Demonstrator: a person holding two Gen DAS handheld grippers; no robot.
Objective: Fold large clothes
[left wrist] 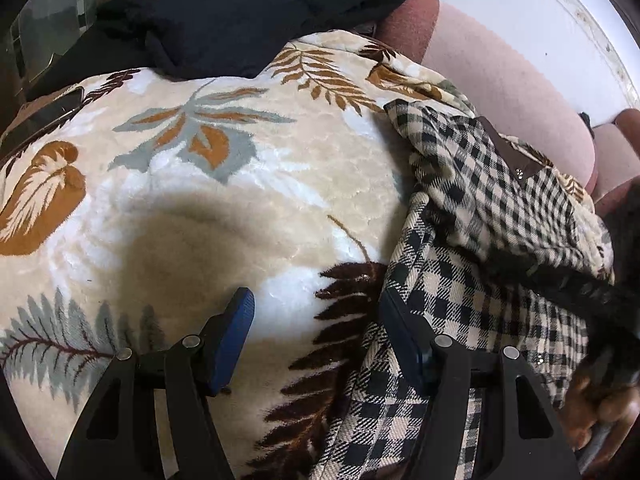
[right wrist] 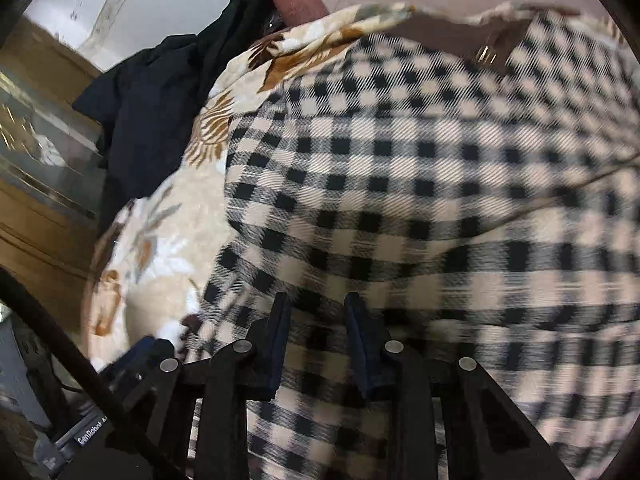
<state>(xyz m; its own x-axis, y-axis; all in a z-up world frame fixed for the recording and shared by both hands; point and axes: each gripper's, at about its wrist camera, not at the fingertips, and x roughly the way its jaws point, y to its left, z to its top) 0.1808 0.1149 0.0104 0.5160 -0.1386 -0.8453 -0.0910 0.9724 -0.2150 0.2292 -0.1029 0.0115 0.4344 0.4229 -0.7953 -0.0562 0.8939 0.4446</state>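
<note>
Black clothes [left wrist: 240, 20] heaped at the far edge of a cream plush blanket [left wrist: 248, 208] with brown and grey leaf print; pink cushions [left wrist: 500, 80] and a white wall [left wrist: 540, 8] behind. Wooden glass-front cabinet [right wrist: 36, 160] off to the side in the right wrist view. Blanket covers the work surface. Black-and-cream checked garment [left wrist: 460, 280] lies crumpled on the blanket's right part, brown patch with small studs near its top; it fills most of the right wrist view, which is blurred.

Left gripper [left wrist: 316, 320] has jaws well apart, nothing clamped: one blue pad over bare blanket, the other at the checked garment's edge, contact unclear. A hand [left wrist: 600, 412] shows at the lower right corner of that view.

Right gripper [right wrist: 318, 320] sits low over the checked garment, jaws narrowly parted; the cloth shows in the gap, pads not visibly pinching it.
</note>
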